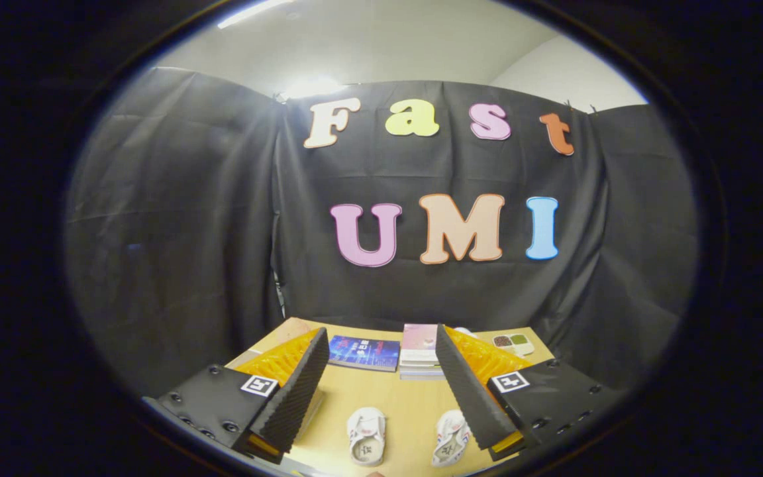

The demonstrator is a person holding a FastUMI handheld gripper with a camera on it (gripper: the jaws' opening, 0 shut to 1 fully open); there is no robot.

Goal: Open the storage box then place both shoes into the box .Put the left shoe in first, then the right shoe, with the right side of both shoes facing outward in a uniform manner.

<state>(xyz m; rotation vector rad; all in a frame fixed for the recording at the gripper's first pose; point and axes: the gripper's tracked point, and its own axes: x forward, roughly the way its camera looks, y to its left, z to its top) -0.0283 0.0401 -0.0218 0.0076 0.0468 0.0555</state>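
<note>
While the claw (381, 344) hangs wide open above the tabletop (408, 404), gripping nothing, two small white shoes lie between and below its fingers: one shoe (367, 435) toward the left finger, the other shoe (450, 437) touching distance from the right finger. Beyond: blue book (364, 352), stacked books (418, 351), small tray (512, 342).

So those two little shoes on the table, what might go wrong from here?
The jaws stand open and empty above the table. The two white shoes look alike, so the wrong one could be picked first. The right shoe lies close to one finger, so it might get nudged. The books behind could be bumped.
</note>
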